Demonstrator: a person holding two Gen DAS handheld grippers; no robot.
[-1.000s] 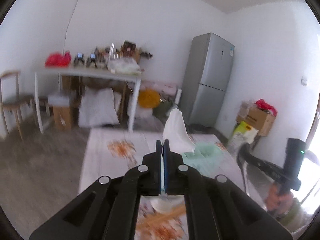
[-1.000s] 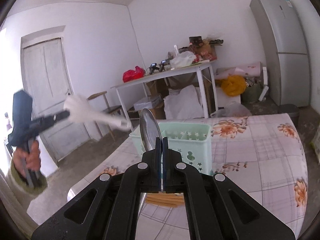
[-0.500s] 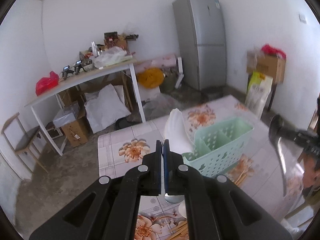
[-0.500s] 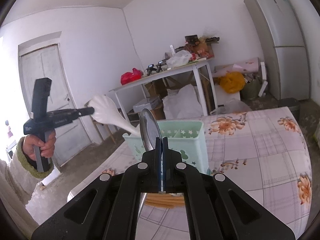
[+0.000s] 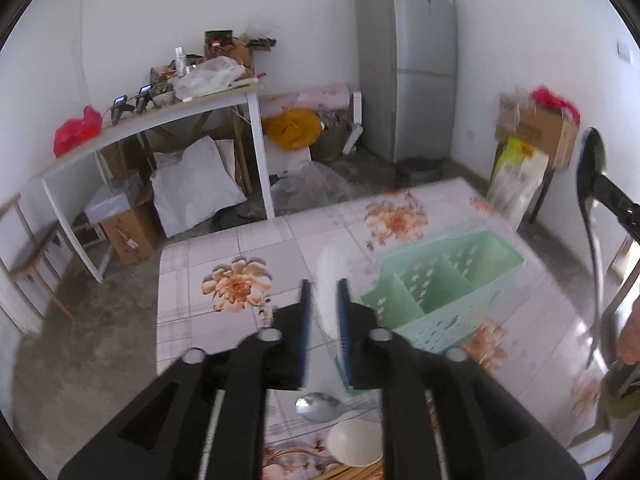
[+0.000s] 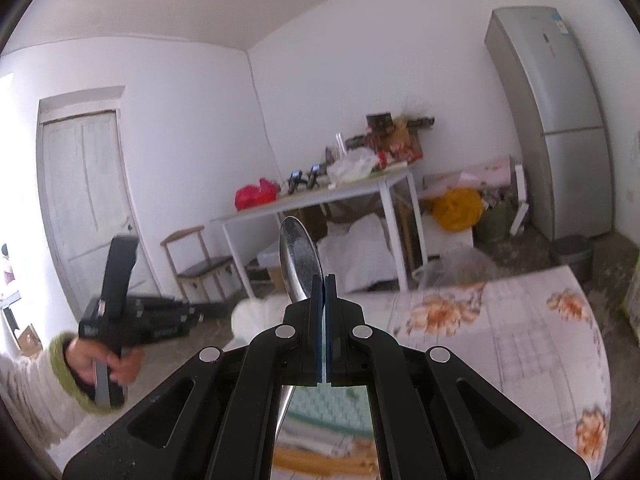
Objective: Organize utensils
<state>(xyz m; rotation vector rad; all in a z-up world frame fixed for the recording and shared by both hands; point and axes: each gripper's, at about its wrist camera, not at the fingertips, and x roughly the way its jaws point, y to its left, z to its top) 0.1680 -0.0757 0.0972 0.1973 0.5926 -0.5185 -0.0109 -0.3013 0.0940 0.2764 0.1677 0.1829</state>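
Left wrist view: the left gripper, its jaws just parted around the white spoon, is best held over the green basket near the table's right edge until release, while a metal spoon is clamped by the right gripper.

Two metal spoons, one white spoon between the left tool's fingers, one green basket, one white bowl.
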